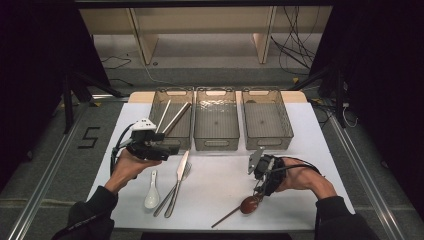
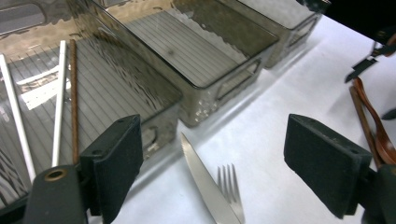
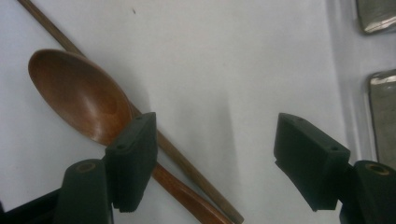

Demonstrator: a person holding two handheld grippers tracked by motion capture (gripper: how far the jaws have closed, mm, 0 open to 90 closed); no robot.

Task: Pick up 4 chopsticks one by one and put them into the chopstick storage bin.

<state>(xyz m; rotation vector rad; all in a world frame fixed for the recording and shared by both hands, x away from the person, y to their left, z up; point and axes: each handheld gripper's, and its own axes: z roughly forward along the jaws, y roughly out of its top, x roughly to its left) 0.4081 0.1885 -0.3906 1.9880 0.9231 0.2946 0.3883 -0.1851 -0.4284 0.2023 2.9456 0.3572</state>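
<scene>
White-covered tabletop (image 1: 300,130) amid dark room, three bins beyond both grippers — left gripper (image 1: 172,149) and right gripper (image 1: 257,192) open, empty.

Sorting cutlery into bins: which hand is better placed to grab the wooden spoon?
Right. Its open tool hangs directly over the wooden spoon; the left tool sits by the left bin.

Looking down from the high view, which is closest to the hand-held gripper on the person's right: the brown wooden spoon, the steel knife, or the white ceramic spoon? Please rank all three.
Measured from the right hand-held gripper:
1. Brown wooden spoon, just below its jaws, near the table's front edge.
2. Steel table knife, lying mid-table to the left.
3. White ceramic spoon, farther left still, beside the person's left hand.
</scene>
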